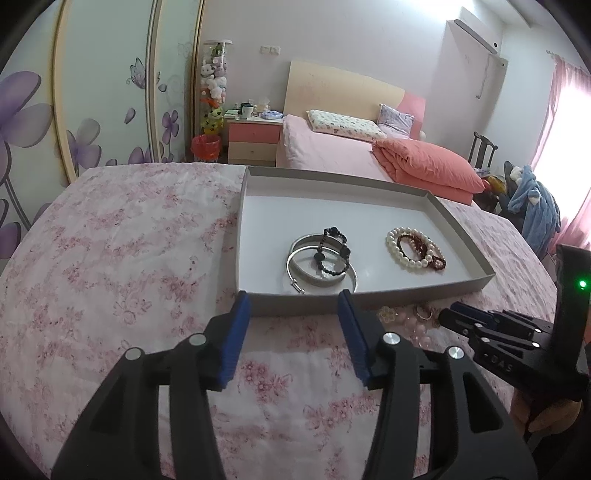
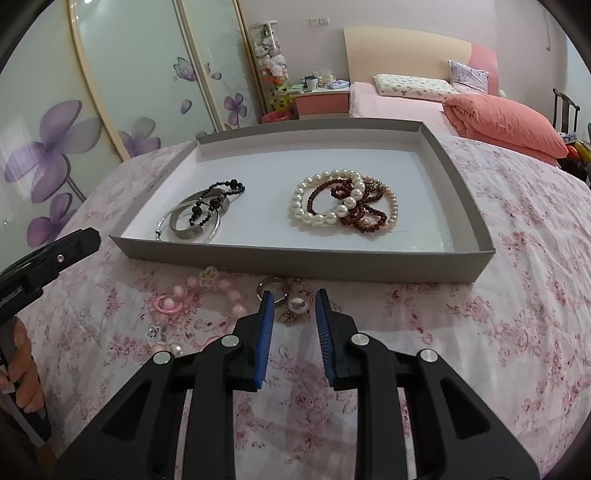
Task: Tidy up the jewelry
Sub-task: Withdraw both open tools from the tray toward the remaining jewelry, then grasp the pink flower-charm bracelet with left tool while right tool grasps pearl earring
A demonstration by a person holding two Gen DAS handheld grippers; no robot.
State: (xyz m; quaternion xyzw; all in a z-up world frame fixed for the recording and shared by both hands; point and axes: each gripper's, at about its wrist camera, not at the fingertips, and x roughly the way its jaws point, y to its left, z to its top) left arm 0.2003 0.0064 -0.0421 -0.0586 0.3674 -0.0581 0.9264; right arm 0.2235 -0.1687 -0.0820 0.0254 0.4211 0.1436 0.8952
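Two grippers: left gripper [image 1: 293, 301] is held wide and empty; right gripper [image 2: 294, 295] is narrowed around a pearl earring [image 2: 298, 305], untouched.
Tray [image 2: 295, 260]: bangles [image 2: 192, 223] are laid at its left, pearl bracelets [image 2: 343, 205] at its right.
Tablecloth [image 2: 480, 332]: pink beads [image 2: 221, 291] are left beside the tray's near edge.

I see a bedroom behind the floral pink tablecloth [image 1: 110, 258]. A bed [image 1: 332, 151] with pink sheets, a patterned pillow [image 1: 343, 123] and a folded coral duvet [image 1: 428, 166] stands against a pale headboard [image 1: 332, 88]. A pink nightstand [image 1: 253, 138] sits beside it. Wardrobe doors [image 1: 103, 92] carry purple flowers. Pink curtains [image 1: 569, 122] glow with daylight, and what looks like an air conditioner [image 1: 476, 33] hangs high.
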